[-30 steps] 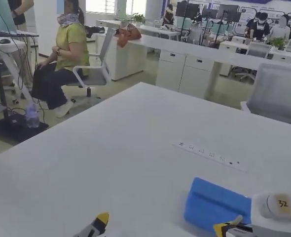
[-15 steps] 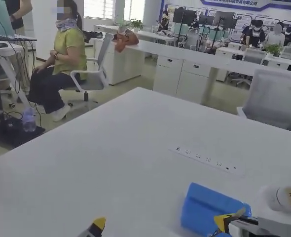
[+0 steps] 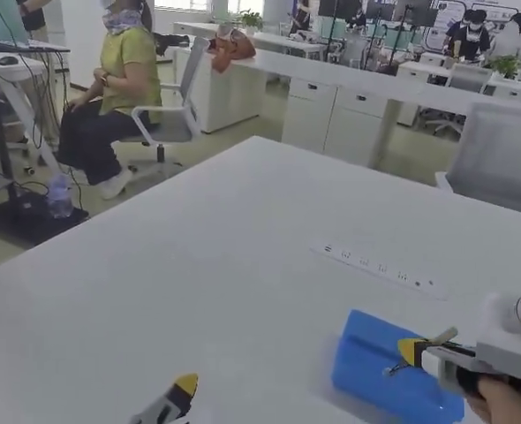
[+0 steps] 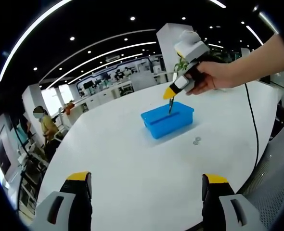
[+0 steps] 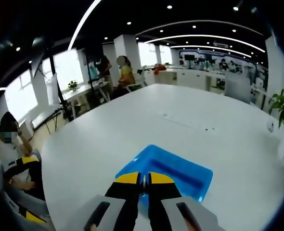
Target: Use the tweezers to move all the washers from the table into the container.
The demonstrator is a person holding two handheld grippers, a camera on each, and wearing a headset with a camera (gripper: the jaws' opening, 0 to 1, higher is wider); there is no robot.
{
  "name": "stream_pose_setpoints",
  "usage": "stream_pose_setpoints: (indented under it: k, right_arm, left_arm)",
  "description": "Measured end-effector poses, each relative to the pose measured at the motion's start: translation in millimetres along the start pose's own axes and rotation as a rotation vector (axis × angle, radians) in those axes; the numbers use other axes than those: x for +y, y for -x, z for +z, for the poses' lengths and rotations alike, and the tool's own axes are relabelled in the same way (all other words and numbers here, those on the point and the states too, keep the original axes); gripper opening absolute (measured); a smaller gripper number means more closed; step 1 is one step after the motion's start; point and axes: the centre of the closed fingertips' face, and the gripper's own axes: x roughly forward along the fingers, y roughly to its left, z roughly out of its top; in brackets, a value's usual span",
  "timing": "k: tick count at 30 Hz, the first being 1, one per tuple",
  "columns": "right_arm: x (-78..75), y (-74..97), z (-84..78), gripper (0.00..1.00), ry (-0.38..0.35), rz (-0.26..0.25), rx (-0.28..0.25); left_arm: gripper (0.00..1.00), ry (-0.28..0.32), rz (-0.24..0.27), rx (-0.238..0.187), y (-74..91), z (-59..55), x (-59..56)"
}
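The blue container (image 3: 366,371) stands on the white table (image 3: 207,291) at the front right. My right gripper (image 3: 411,351) hangs over it, shut on the tweezers (image 3: 395,367), whose tips point down into the container. In the left gripper view the tweezers (image 4: 170,106) dip into the blue container (image 4: 167,119), and two small washers (image 4: 196,140) lie on the table just in front of it. I cannot tell whether the tips carry a washer. My left gripper (image 4: 146,187) stands open, well short of the container, with nothing between its jaws. The right gripper (image 5: 143,179) looks down on the container (image 5: 180,171).
A power strip (image 3: 380,268) is set into the table beyond the container. A person sits on an office chair (image 3: 124,84) at far left, off the table. Desks and chairs stand behind; a mesh chair (image 3: 499,159) is at the table's far right edge.
My right gripper has risen and moved forward over the blue container with the tweezers. The head camera has tipped down a little. The left gripper has hardly moved.
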Motion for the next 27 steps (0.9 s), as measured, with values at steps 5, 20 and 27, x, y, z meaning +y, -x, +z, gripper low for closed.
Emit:
stream_pose_setpoints:
  k: [5, 20, 27]
  right_arm:
    - [-4.7, -11.0, -11.7, 0.02, 0.008, -0.015, 0.037]
    - [-15.4, -27.5, -45.4, 0.02, -0.013, -0.036, 0.113]
    - [-14.7, -28.6, -48.0, 0.02, -0.009, -0.028, 0.121]
  left_arm:
    - [0.98, -0.001, -0.004, 0.009, -0.4, -1.4, -0.7]
    - [0.98, 0.006, 0.000, 0.046, -2.3, -7.7, 0.1]
    - [0.97, 0.011, 0.008, 0.053, -2.4, -8.6, 2.1]
